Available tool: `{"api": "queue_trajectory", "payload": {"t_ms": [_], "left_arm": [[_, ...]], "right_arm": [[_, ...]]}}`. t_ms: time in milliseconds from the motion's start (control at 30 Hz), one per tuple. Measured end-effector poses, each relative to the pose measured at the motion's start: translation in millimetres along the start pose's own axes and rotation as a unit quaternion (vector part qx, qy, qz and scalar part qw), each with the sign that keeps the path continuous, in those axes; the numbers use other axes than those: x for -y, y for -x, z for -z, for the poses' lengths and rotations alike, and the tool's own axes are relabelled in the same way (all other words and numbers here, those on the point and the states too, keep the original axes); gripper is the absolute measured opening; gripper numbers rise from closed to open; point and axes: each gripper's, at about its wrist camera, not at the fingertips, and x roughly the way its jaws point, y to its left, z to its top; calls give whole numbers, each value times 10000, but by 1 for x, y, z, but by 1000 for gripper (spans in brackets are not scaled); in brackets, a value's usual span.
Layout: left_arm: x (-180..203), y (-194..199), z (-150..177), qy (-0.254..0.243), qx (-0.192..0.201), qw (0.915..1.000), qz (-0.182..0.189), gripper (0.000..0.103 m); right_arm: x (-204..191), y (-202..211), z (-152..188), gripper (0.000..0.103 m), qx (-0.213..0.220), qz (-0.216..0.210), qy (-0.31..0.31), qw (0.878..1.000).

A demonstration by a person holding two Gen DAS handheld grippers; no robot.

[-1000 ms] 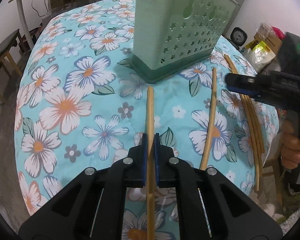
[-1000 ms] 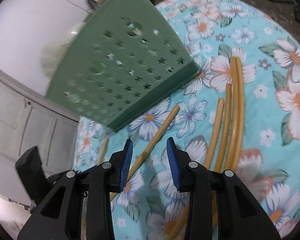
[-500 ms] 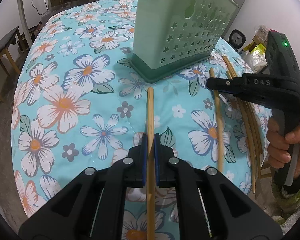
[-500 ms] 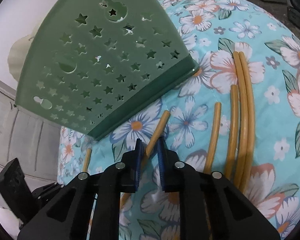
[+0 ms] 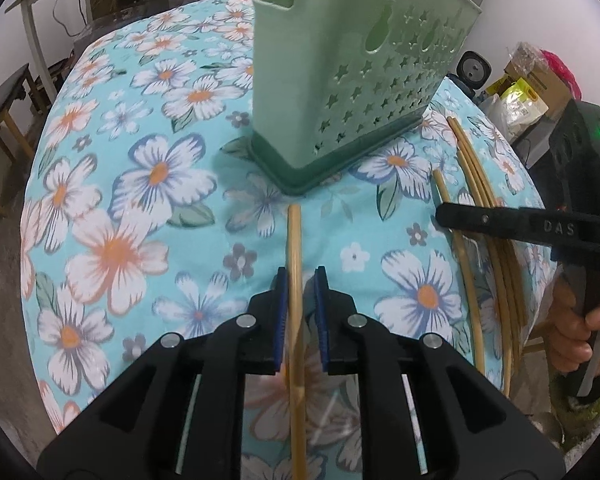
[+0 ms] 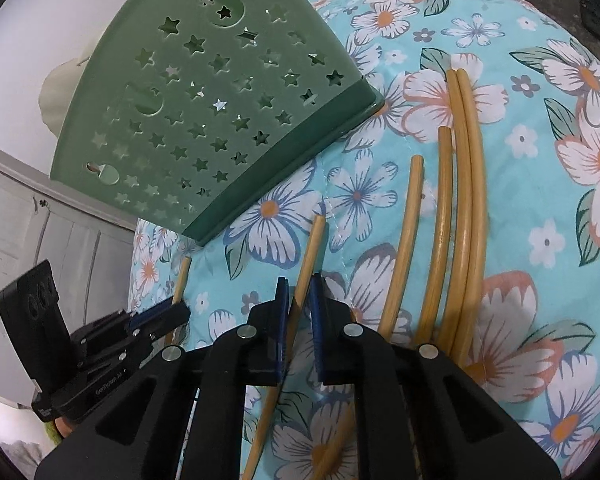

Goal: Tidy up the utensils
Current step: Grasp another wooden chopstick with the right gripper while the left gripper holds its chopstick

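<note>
The letters "DAS" are moulded on the side of the right hand-held gripper where it reaches in from the right of the left wrist view; small print on the left hand-held gripper's body in the right wrist view is too blurred to read. The left hand-held gripper has its blue pads slightly apart with one bamboo chopstick lying between them on the floral tabletop; the near pad sits against the stick's left side and a gap shows on the right, so it is open around it rather than clamping. The stick's far tip ends just short of the green utensil holder, whose top is cut off by the frame. In the right wrist view the right hand-held gripper's pads straddle a second chopstick with narrow gaps, loosely open; whether they touch it I cannot tell. Four more chopsticks lie side by side to its right, their near ends hidden behind the gripper body. A person's hand shows at the right edge.
</note>
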Motion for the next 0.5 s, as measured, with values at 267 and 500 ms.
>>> {"api": "queue_trajectory", "payload": {"t_ms": [267, 500], "left_arm": [[-3, -14, -16, 59, 75, 9999, -35, 12], [2, -16, -19, 36, 151, 9997, -203, 11]], "right_arm": [[-4, -2, -4, 12, -18, 79, 107, 9999], [-7, -10, -5, 12, 139, 53, 123, 9998]]}}
